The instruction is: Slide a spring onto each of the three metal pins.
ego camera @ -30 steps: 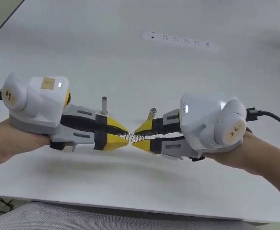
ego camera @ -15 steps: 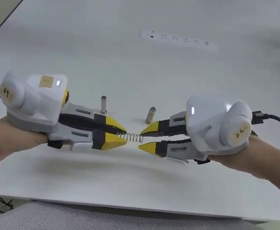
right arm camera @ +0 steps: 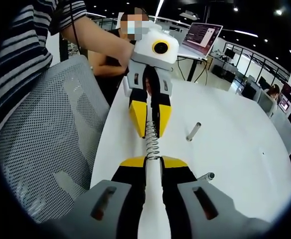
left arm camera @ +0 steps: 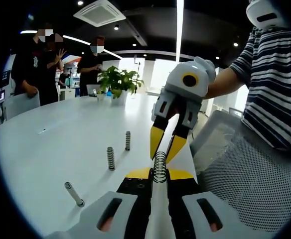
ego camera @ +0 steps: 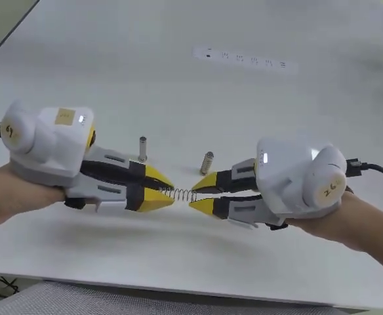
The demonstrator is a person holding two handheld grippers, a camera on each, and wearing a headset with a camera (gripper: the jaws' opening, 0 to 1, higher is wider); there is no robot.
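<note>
— Starting near the spring (ego camera: 182, 194): what lies around it?
— A mesh chair (ego camera: 113, 298) sits on the near side of it, below the edge of a white table (ego camera: 178, 92). Just past the spring stand three pins: a bare pin (ego camera: 142, 148), a coiled pin (ego camera: 206, 161), and a third pin (left arm camera: 127, 141) that also wears a coil. Well beyond the spring lies a power strip (ego camera: 247, 58). Farther off there is a plant (left arm camera: 118, 79), and people stand in an open office.
— And the spring itself?
— It hangs level, off the table, spanning the gap between the two grippers.
— Their jaws?
— The left gripper (ego camera: 170, 193) is pinched on one end of the spring. The right gripper (ego camera: 193, 197) is nipped on the other end, tips facing across it. A hand grips each tool from behind, one on either side of the spring, low over the table's near edge.
</note>
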